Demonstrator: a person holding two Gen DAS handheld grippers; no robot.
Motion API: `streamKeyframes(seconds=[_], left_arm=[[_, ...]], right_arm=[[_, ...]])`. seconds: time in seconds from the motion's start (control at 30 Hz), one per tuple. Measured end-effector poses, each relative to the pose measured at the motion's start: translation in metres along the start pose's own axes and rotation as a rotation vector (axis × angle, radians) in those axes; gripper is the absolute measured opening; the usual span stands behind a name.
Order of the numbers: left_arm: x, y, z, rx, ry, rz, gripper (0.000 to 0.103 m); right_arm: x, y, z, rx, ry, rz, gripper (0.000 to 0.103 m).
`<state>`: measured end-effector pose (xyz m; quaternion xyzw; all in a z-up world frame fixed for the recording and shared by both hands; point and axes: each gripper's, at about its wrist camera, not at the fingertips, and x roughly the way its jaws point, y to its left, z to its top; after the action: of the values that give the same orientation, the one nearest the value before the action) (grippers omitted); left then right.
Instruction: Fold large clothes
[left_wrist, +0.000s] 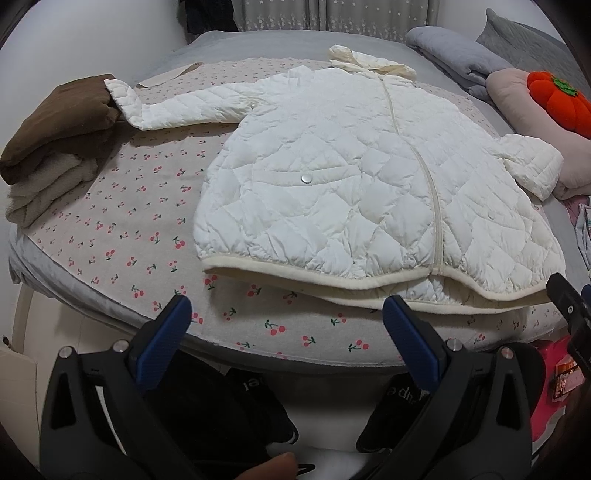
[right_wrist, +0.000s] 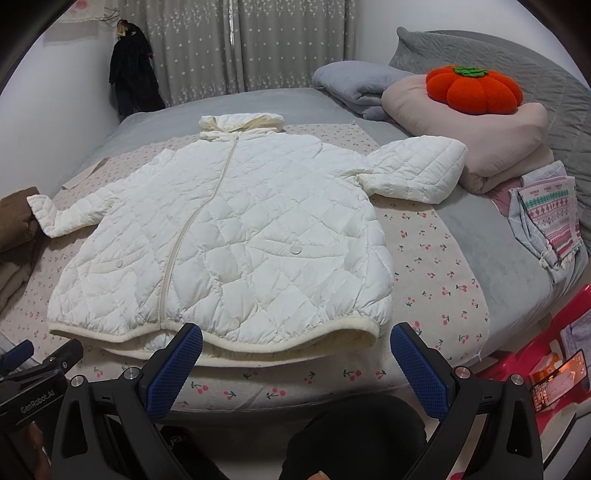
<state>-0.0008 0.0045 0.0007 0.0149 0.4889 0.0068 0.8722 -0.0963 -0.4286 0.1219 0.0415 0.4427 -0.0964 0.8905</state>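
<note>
Currently the white quilted jacket (left_wrist: 369, 177) lies flat, front side up and zipped, on a cherry-print blanket (left_wrist: 122, 240) that covers the near part of the bed (right_wrist: 480, 236). Its hood (right_wrist: 240, 123) is bunched at the far end and its hem faces the near edge of the bed. One sleeve (left_wrist: 173, 105) extends outward, with its cuff touching a folded brown and beige pile (left_wrist: 55, 147). The other sleeve (right_wrist: 413, 170) is bent back, ending just beside a pink pillow (right_wrist: 491, 140) that carries an orange pumpkin cushion (right_wrist: 474, 88). The left gripper (left_wrist: 288, 317) is held at the near bed edge, jaws spread wide, with nothing between the blue pads (left_wrist: 162, 343); it does not touch the jacket. The right gripper (right_wrist: 295, 350) is likewise wide open and empty, positioned just short of the hem. A folded patterned cloth (right_wrist: 550, 218) lies near the pillow.
</note>
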Motion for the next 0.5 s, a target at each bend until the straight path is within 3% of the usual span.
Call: streamKeyframes(seconds=[0.5], left_arm=[[-0.0002,0.0024,0.0015,-0.006,-0.003,0.001,0.103]], right_arm=[[0.0003,0.0049,-0.0005,-0.019,0.014,0.011,0.103]])
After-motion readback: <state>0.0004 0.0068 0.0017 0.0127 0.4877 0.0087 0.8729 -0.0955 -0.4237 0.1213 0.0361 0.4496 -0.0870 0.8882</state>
